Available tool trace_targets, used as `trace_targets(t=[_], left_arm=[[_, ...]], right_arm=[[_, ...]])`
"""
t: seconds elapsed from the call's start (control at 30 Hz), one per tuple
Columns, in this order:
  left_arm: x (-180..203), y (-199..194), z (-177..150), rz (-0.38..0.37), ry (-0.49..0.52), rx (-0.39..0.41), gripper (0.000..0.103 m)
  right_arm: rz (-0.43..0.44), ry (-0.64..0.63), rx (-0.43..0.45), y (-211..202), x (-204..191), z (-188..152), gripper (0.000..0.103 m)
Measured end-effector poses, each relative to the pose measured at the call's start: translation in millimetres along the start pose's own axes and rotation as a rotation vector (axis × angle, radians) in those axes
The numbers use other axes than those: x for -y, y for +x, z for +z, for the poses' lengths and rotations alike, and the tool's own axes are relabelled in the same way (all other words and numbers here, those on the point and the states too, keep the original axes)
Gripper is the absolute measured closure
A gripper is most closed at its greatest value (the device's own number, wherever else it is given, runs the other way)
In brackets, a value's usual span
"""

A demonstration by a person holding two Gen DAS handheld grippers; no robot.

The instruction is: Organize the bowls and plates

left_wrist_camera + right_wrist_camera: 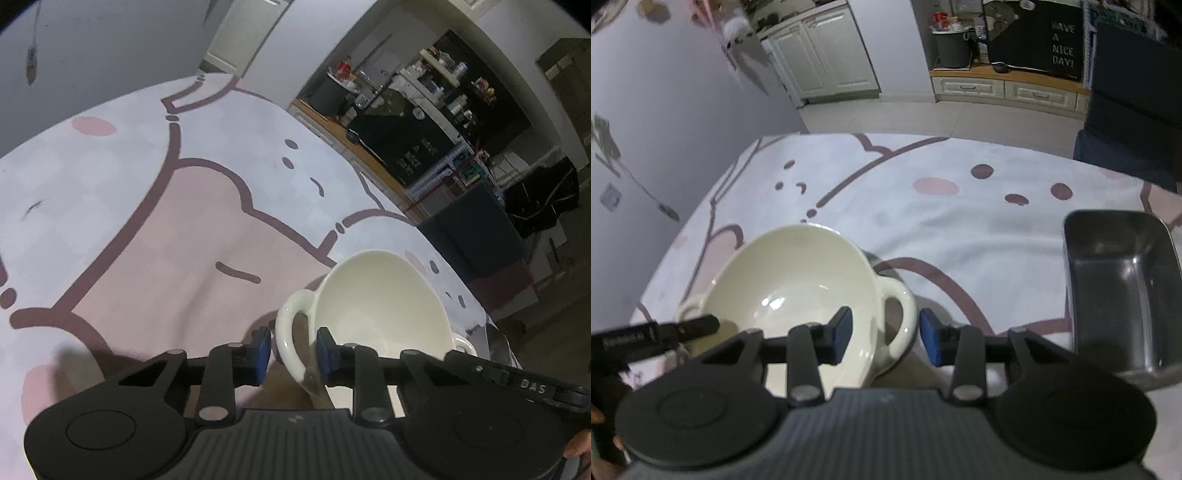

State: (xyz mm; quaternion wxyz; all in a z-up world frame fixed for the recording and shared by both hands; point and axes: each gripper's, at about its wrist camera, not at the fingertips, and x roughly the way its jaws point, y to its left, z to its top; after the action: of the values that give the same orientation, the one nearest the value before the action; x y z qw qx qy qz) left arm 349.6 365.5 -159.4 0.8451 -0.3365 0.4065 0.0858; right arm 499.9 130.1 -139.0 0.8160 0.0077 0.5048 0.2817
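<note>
1. Left wrist view: the left gripper [291, 354] was clenched around one loop handle [291, 332] of the cream bowl [384, 299], a blue pad on each side of the loop. The bowl sat tilted at the near right edge of the table.
2. To do this step well, I judged the pads should sit square on the handle's thickest part before any lift, since a glazed loop can slip and swing the bowl.
3. The tablecloth [166, 221] was white and pink with dark cartoon outlines. A cluttered counter [369, 136] with shelves stood beyond it.
4. Right wrist view: the right gripper [884, 334] stood released, its pads straddling the bowl's [790, 280] other handle [903, 317] with a gap on each side. The left gripper's finger [683, 326] reached the far handle from the left.
5. I judged the right hand should back straight off the loop so it did not snag.
6. A metal tray [1123, 288] lay empty to the right on the cloth. White cabinets [827, 55] and a black sign [1038, 37] stood behind.
</note>
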Motion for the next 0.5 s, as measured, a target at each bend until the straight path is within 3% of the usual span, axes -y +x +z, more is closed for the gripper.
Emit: trace_targets(t=[0.1, 0.13, 0.17, 0.2, 0.5], left_arm=[[-0.7, 2.5, 2.9, -0.020, 0.017, -0.024, 0.079], [-0.6, 3.7, 4.0, -0.027, 0.025, -0.032, 0.080], [-0.3, 4.9, 4.9, -0.029, 0.032, -0.040, 0.080], [-0.2, 5.9, 5.8, -0.031, 0.038, -0.046, 0.080], [2.2, 16.8, 12.8, -0.052, 0.100, -0.116, 0.080]], right_arm=[[-0.002, -0.022, -0.021, 8.9, -1.1, 1.6, 0.059], [-0.006, -0.023, -0.030, 12.0, 0.0, 3.1, 0.062], [-0.020, -0.018, -0.053, 15.7, 1.4, 4.5, 0.072], [-0.019, -0.011, -0.073, 20.7, 1.0, 7.3, 0.074], [0.059, 0.015, -0.104, 30.3, 14.0, 13.9, 0.075]])
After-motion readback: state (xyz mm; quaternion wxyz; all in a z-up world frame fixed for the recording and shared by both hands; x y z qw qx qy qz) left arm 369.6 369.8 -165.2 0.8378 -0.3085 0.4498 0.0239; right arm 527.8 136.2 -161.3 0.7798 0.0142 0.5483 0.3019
